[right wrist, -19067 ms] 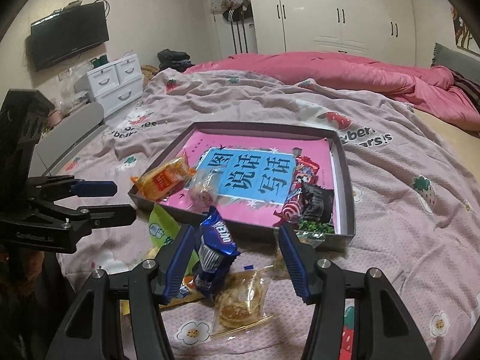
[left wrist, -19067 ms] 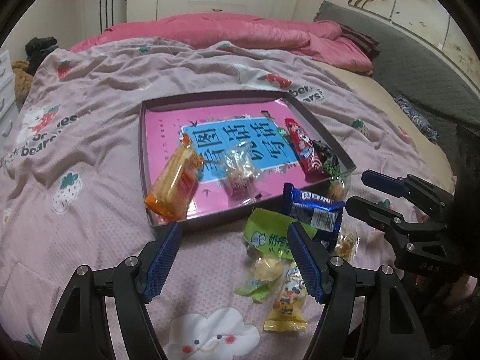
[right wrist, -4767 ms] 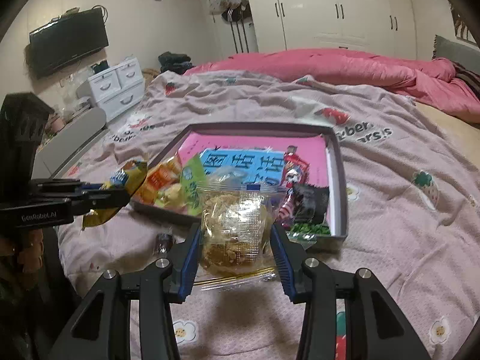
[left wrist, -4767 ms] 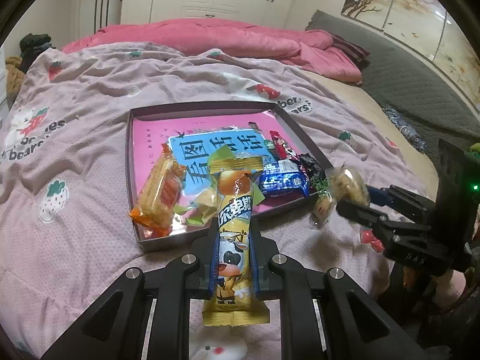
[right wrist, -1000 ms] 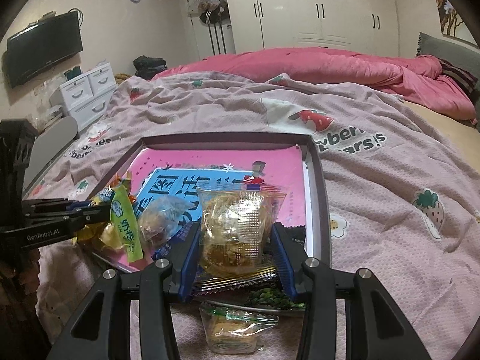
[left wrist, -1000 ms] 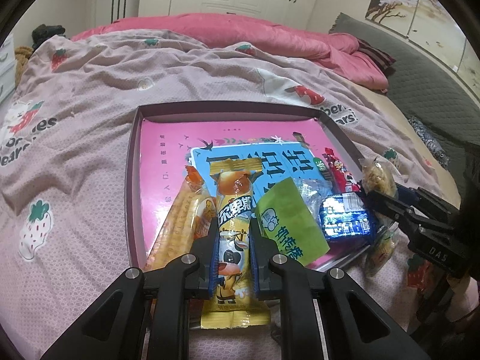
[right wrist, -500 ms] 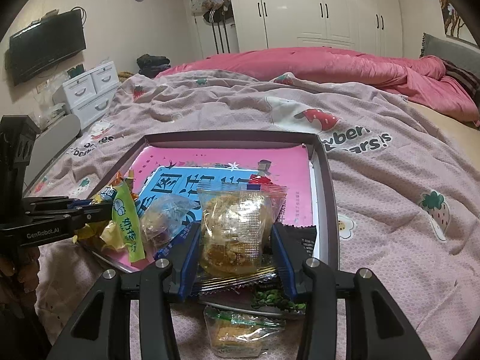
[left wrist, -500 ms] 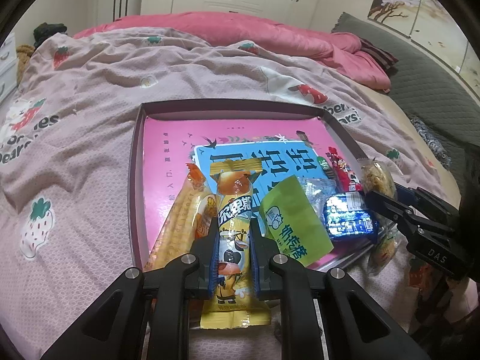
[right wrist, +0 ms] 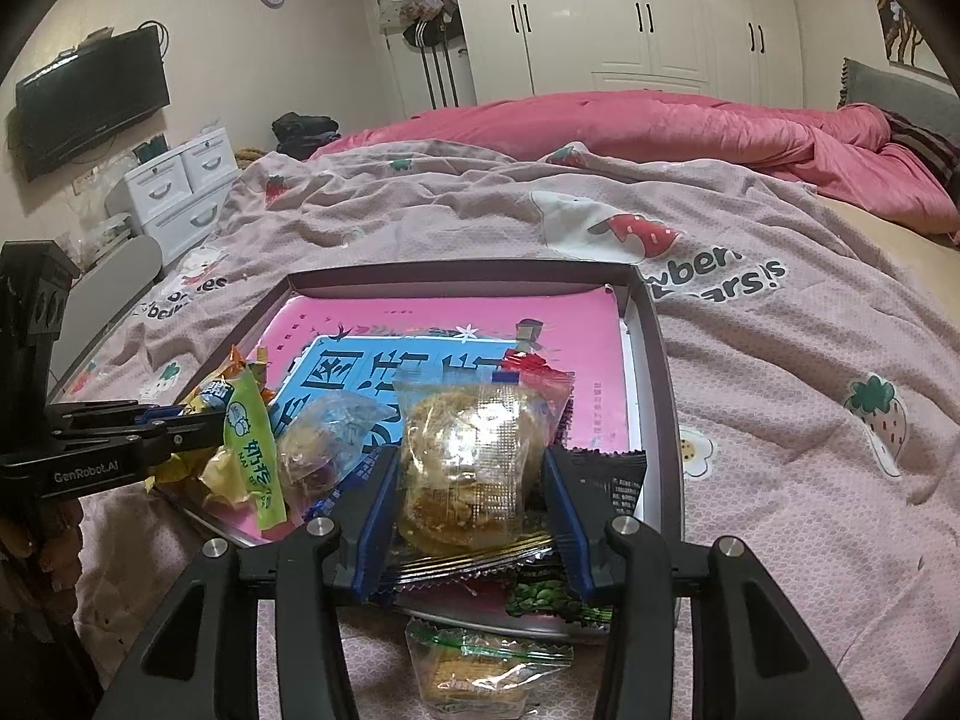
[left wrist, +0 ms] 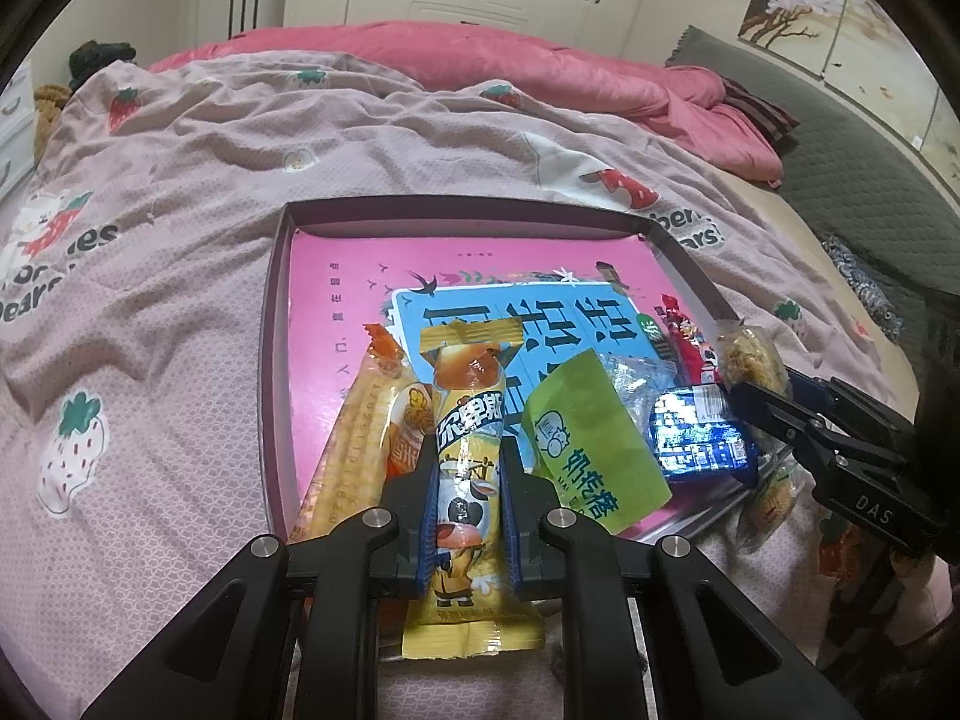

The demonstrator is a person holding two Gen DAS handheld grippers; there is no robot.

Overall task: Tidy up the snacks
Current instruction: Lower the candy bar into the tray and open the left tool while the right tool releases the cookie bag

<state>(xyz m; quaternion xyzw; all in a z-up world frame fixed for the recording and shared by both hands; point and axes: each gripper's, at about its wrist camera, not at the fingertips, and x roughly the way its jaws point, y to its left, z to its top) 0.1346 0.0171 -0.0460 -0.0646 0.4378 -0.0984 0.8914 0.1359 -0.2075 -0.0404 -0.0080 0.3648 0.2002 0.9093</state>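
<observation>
A dark tray (left wrist: 273,324) with a pink and blue book inside lies on the bed. My left gripper (left wrist: 467,468) is shut on a long yellow milk-candy packet (left wrist: 467,420), held over the tray's near edge. Under it lie an orange wafer pack (left wrist: 360,438), a green sachet (left wrist: 591,444) and a blue cookie pack (left wrist: 699,441). My right gripper (right wrist: 471,474) is shut on a clear-wrapped round pastry (right wrist: 465,468), held over the tray's (right wrist: 657,360) near right corner. Another clear-wrapped pastry (right wrist: 480,672) lies on the blanket just in front of the tray.
A pale pink strawberry-print blanket (left wrist: 150,312) covers the bed, with a rumpled pink duvet (left wrist: 540,72) behind. White wardrobes stand at the back. White drawers (right wrist: 180,192) and a wall TV (right wrist: 90,102) are at the left in the right wrist view.
Over the last second both grippers have barely moved and still hold their packets over the tray. Since 4.8 s ago both moved forward from the blanket to above the tray.
</observation>
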